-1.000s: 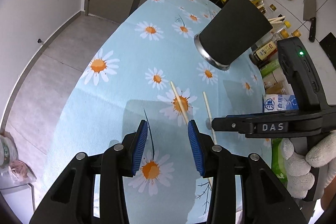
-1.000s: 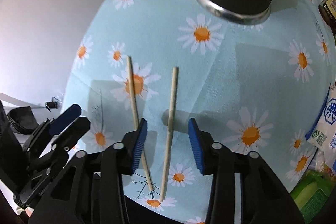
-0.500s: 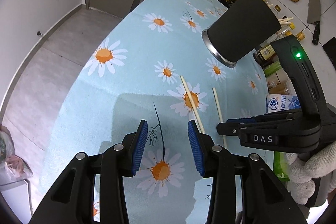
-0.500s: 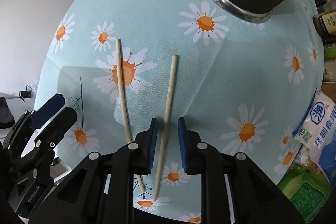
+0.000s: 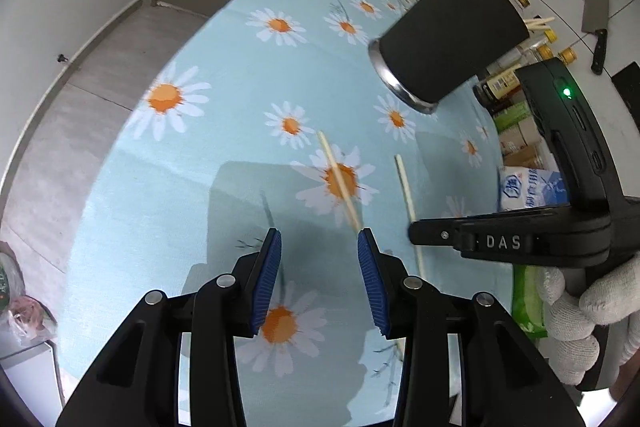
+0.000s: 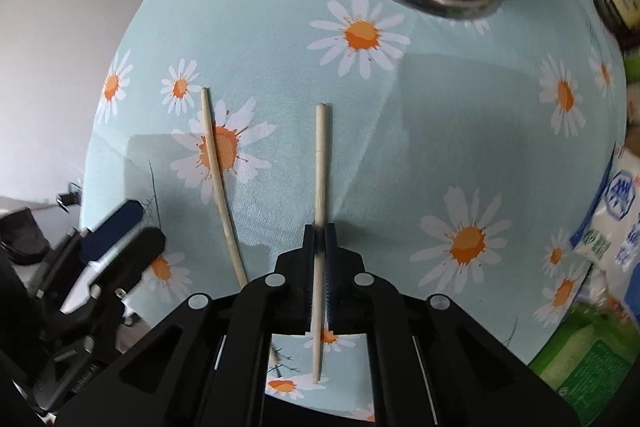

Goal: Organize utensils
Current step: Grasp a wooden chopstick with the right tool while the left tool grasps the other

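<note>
- The right gripper (image 6: pixel 319 241) has just been closing: a second ago its blue-padded jaws were standing wide on either side of the right-hand pale wooden chopstick (image 6: pixel 320 163); now they are pinching it, pads pressing the stick at about mid-length.
- That chopstick is still lying along the daisy-print blue tablecloth on the table (image 6: pixel 460 147), both ends sticking out past the gripper; no lift showing yet.
- The second pale wooden chopstick (image 6: pixel 218 179), slightly bowed, is lying loose just to the left, apart from the first.
- The left gripper (image 5: pixel 319 281) is hovering half-open over the cloth with nothing between its jaws, beside the loose chopstick.
- The black cylindrical utensil holder with a metal base ring (image 5: pixel 448 43) is standing further back on the table, some chopsticks already poking out of its top.
- Judgement: grasp looks secured; next comes lifting, tipping the stick upright and dropping it into the holder. One more stick remains.
</note>
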The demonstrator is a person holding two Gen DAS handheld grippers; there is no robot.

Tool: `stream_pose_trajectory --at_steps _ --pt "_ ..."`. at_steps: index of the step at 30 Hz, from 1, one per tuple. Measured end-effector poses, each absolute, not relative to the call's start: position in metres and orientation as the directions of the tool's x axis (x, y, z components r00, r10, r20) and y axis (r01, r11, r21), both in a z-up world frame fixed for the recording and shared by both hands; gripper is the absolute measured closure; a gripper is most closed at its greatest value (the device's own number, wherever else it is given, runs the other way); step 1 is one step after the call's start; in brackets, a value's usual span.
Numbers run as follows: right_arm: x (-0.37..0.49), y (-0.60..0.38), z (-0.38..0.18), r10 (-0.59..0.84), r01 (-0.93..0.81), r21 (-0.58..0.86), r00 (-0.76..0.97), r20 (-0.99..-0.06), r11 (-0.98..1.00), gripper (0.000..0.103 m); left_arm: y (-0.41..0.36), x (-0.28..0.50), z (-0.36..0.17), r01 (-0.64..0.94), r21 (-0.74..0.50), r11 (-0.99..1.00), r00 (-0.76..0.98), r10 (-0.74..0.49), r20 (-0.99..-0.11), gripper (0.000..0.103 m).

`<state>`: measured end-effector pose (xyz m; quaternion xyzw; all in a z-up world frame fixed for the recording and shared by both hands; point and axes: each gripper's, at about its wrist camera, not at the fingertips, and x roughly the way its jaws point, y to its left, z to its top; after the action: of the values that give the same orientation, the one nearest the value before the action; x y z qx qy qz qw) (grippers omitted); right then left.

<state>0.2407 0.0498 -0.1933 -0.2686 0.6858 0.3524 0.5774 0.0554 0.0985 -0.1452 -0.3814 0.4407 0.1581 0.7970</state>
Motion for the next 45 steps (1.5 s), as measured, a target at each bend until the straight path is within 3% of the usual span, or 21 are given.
stream_pose_trajectory --at_steps 8,19,23,25,36,41,45 --pt "0.256 0.025 -0.172 0.155 -0.74 0.251 -0.197 -0.968 0.624 0.097 0.084 0.084 -0.142 -0.563 -0.452 0.692 0.514 -0.135 -0.847 0.065" --pt "0.283 -0.031 -0.153 0.338 -0.674 0.414 -0.25 -0.907 0.612 0.097 0.073 0.121 -0.145 -0.665 -0.24 0.707 0.321 -0.02 -0.947 0.067" --pt "0.283 -0.045 -0.147 0.394 -0.664 0.467 -0.271 -0.878 0.584 0.097 0.071 0.13 -0.147 -0.694 -0.187 0.695 0.272 0.012 -0.962 0.067" --pt "0.284 -0.053 -0.142 0.416 -0.659 0.493 -0.287 -0.863 0.568 0.097 0.07 0.133 -0.149 -0.711 -0.165 0.684 0.245 0.021 -0.969 0.073" --pt "0.29 -0.079 -0.123 0.475 -0.662 0.536 -0.295 -0.829 0.524 0.097 0.065 0.161 -0.164 -0.743 -0.034 0.669 0.12 0.084 -0.989 0.073" --pt "0.285 -0.086 -0.119 0.495 -0.659 0.557 -0.307 -0.813 0.506 0.097 0.057 0.175 -0.167 -0.714 0.001 0.7 0.108 0.111 -0.988 0.09" --pt "0.287 -0.094 -0.114 0.517 -0.638 0.566 -0.291 -0.805 0.522 0.097 0.056 0.178 -0.169 -0.707 0.0 0.707 0.109 0.109 -0.988 0.097"
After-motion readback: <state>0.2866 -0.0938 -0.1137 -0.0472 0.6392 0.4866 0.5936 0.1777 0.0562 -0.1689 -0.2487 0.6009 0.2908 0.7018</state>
